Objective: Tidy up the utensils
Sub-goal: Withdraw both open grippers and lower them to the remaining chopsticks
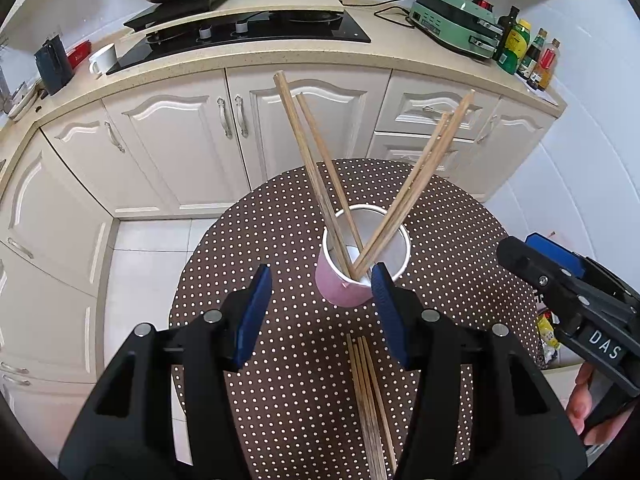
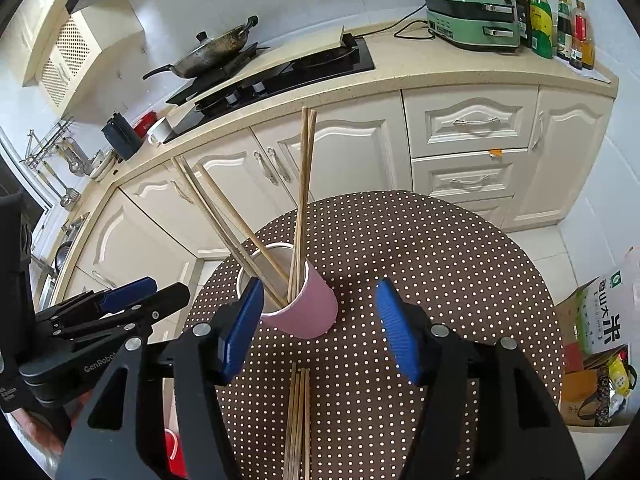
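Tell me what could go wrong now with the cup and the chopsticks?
The pink paper cup may tip: its tall chopsticks lean outward in two bunches. The left gripper, open, is close by the cup and could knock it. The loose chopsticks lying on the dotted tablecloth could roll when one is picked.

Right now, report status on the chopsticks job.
Left gripper and right gripper open, empty. Two pairs upright in pink cup; loose chopsticks remain on table. Nothing obstructing.
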`<control>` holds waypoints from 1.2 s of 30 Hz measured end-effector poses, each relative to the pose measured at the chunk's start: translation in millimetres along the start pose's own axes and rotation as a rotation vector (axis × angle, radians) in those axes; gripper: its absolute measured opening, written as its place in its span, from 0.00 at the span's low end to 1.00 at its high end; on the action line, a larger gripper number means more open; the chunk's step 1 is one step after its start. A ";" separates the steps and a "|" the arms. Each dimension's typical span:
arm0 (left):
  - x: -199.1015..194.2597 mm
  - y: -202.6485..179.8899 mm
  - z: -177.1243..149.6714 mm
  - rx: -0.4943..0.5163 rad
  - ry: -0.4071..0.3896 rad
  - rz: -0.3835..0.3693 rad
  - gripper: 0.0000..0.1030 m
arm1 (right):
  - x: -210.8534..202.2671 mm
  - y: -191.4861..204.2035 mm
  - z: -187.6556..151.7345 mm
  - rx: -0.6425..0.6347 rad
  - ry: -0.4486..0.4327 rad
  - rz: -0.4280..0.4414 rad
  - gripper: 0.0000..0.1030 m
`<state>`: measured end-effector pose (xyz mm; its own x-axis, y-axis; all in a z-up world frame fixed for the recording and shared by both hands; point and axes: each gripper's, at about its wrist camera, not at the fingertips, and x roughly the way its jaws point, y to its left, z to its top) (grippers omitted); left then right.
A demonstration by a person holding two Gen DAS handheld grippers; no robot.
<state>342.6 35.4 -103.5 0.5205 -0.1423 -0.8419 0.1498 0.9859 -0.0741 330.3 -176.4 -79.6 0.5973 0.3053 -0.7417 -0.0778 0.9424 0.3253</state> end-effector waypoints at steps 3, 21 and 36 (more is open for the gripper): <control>-4.8 -3.1 -4.6 -0.003 -0.005 0.001 0.50 | -5.8 -0.4 -2.0 -0.004 -0.005 0.002 0.55; -3.9 -8.0 -57.7 -0.045 0.058 0.040 0.55 | 1.5 -12.1 -50.6 0.001 0.113 -0.031 0.71; 26.3 -4.1 -108.5 -0.076 0.181 0.046 0.59 | 39.1 -20.1 -97.8 -0.023 0.264 -0.104 0.80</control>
<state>264.5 37.1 -183.4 0.3642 -0.0859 -0.9273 0.0619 0.9958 -0.0679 277.2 -170.1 -172.5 0.3742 0.2288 -0.8987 -0.0470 0.9725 0.2280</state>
